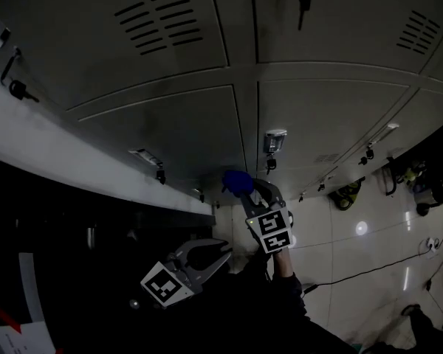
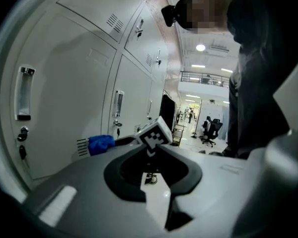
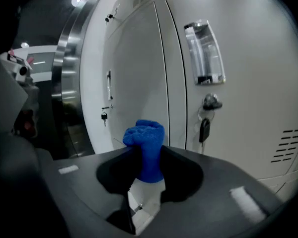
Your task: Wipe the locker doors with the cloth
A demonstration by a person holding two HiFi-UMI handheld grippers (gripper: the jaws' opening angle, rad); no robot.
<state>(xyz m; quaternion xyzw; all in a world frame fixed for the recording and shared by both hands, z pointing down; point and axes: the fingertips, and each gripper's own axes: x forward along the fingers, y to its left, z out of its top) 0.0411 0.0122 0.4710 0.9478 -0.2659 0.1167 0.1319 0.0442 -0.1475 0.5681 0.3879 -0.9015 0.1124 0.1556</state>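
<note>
Grey locker doors [image 1: 170,127] fill the upper head view. A blue cloth [image 1: 235,181] is bunched in my right gripper [image 1: 244,186], which is shut on it and held close to the lower door beside a lock with a hanging key [image 1: 270,162]. In the right gripper view the cloth [image 3: 147,142] stands up between the jaws of the right gripper [image 3: 146,152], just short of the white door [image 3: 248,83]. My left gripper [image 1: 220,249] hangs lower and to the left, away from the doors. In its own view the left gripper [image 2: 151,151] looks shut and holds nothing.
A pale tiled floor [image 1: 354,249] with a black cable [image 1: 369,271] lies at the right. Small objects [image 1: 347,195] sit at the lockers' foot. Keys [image 1: 18,88] hang from a door at the left. A steel column [image 3: 72,83] borders the lockers.
</note>
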